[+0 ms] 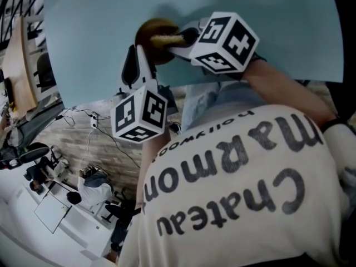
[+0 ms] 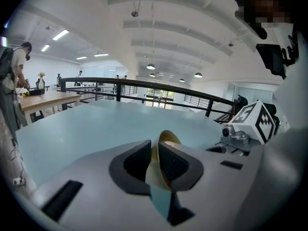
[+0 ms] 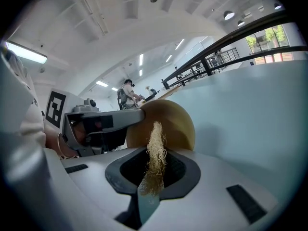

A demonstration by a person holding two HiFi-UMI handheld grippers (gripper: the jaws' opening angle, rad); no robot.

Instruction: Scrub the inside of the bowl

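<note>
Two grippers meet at one bowl over a pale blue table [image 1: 78,43].

Head view: the left gripper [image 1: 139,57] reaches up to the brown bowl [image 1: 153,29]. The right gripper [image 1: 186,38] comes from the side, its scrubber [image 1: 167,39] lying across the bowl's mouth. A printed white shirt [image 1: 233,193] fills the lower frame.

Left gripper view alone shows the grip. Ribbed black pads [image 2: 173,162] are pressed on the bowl's thin tan wall, the rim standing up between them.

Right gripper view alone shows its jaws pinching the scrubber, a coarse, straw-coloured strip of fibre. The smooth, round bowl sits just behind, and contact is unclear. There the left gripper's grey body hides the bowl's left edge.

Around: a black railing [image 2: 144,86] and a wooden desk [image 2: 43,100] with people standing at it.
</note>
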